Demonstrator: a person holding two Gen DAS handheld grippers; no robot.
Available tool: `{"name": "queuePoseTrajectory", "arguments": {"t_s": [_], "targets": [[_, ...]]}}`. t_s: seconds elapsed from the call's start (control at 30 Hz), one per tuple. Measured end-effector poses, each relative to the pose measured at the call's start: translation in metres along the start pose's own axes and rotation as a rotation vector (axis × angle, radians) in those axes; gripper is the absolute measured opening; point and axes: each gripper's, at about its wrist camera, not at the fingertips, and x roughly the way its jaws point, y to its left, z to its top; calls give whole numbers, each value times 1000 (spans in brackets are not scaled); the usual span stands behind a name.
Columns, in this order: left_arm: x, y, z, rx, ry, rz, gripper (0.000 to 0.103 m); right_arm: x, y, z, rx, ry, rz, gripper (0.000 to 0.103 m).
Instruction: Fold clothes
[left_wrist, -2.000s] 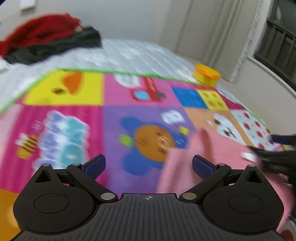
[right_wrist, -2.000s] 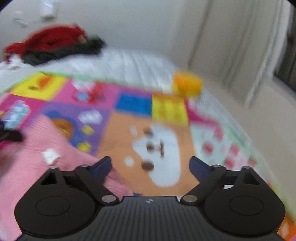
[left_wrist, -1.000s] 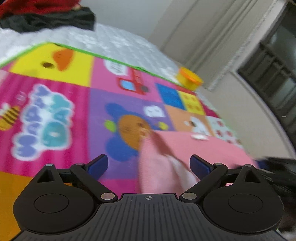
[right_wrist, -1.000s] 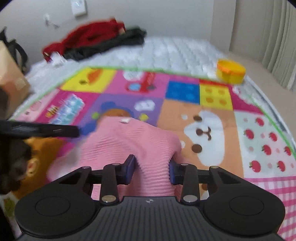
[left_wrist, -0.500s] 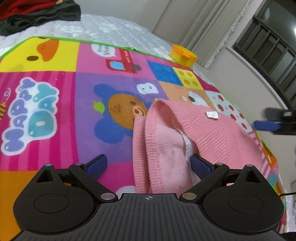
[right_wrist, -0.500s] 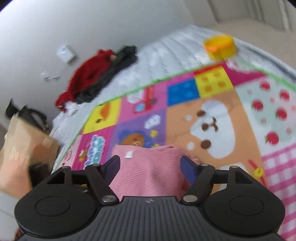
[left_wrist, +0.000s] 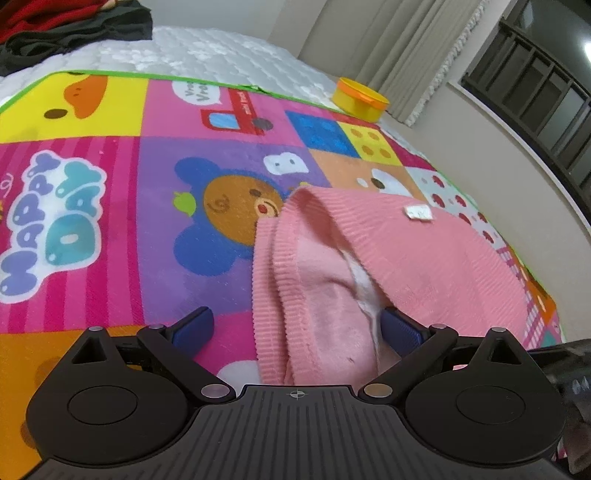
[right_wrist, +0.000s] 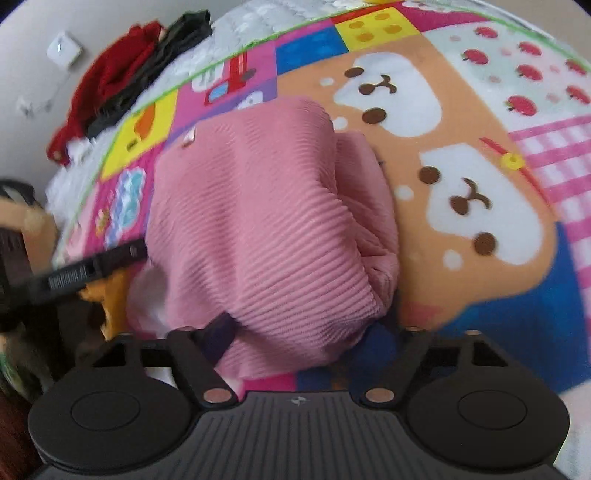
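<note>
A pink ribbed garment (left_wrist: 424, 258) lies bunched on a colourful play mat (left_wrist: 110, 221), with a white tag (left_wrist: 418, 213) on top. My left gripper (left_wrist: 297, 326) is open at the garment's near edge. The turned-up hem lies between its fingers, and the right fingertip (left_wrist: 400, 330) sits under the fold. In the right wrist view the garment (right_wrist: 258, 206) bulges up between the fingers of my right gripper (right_wrist: 299, 336). Its jaws are closing around the fabric, with the left fingertip (right_wrist: 218, 334) at the cloth; the other fingertip is dark and blurred. The left gripper's finger (right_wrist: 110, 258) shows at the left.
The mat (right_wrist: 480, 110) lies on a white quilted mattress (left_wrist: 221, 51). A red and black pile of clothes (right_wrist: 122, 74) sits at its far end. An orange tub (left_wrist: 360, 99) stands at the mat's far right corner. Curtains (left_wrist: 406, 48) hang behind.
My right gripper let go of the pink garment, opened, then rolled and dropped closer over it. My left gripper crept nearer to the garment's hem and stayed open.
</note>
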Motion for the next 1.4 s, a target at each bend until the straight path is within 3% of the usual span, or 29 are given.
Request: {"name": "queuePoseTrajectory", "arguments": {"t_s": [0.1, 0.2, 0.37, 0.47, 0.53, 0.63, 0.7, 0.77, 0.9, 1.0, 1.07, 1.1, 1.13, 1.23, 1.33, 1.4], "targets": [[-1, -5, -1, 20, -6, -62, 100, -11, 11, 23, -116, -128, -65, 62], [-2, -23, -4, 76, -17, -149, 100, -15, 16, 57, -190, -201, -101, 62], [-2, -64, -17, 215, -14, -287, 100, 3, 8, 96, -255, -186, -193, 71], [-13, -69, -19, 269, -49, -338, 100, -5, -3, 97, -228, -201, -174, 77], [-21, -58, -13, 211, -96, -340, 100, -13, -5, 89, -246, -225, -171, 85], [-24, -32, -1, 42, -162, -296, 100, -16, 11, 72, -396, -285, -246, 88], [-26, -19, 2, -56, -210, -240, 100, -17, 26, 60, -507, -365, -281, 90], [-31, -12, 3, -85, -266, -148, 101, -21, 37, 53, -547, -442, -244, 101], [-33, -1, 11, -134, -330, -18, 101, -15, 33, 55, -263, -428, -194, 102], [-23, 10, 15, -162, -296, -7, 101, -7, 11, 43, -2, -394, -135, 102], [-14, 15, 15, -165, -270, -2, 101, 3, 0, 32, 105, -339, -82, 102], [-10, 17, 15, -165, -259, 0, 101, 12, -4, 28, 139, -294, -43, 99], [-5, 17, 16, -166, -252, -1, 101, 17, -3, 26, 129, -265, -18, 85], [5, 20, 13, -185, -235, -15, 101, 31, 4, 25, 59, -195, 40, 66], [8, 19, 12, -178, -226, -20, 101, 29, 6, 41, -47, -178, 2, 49], [7, 17, 12, -171, -227, -22, 101, 22, -2, 55, -62, -217, -73, 48]]}}
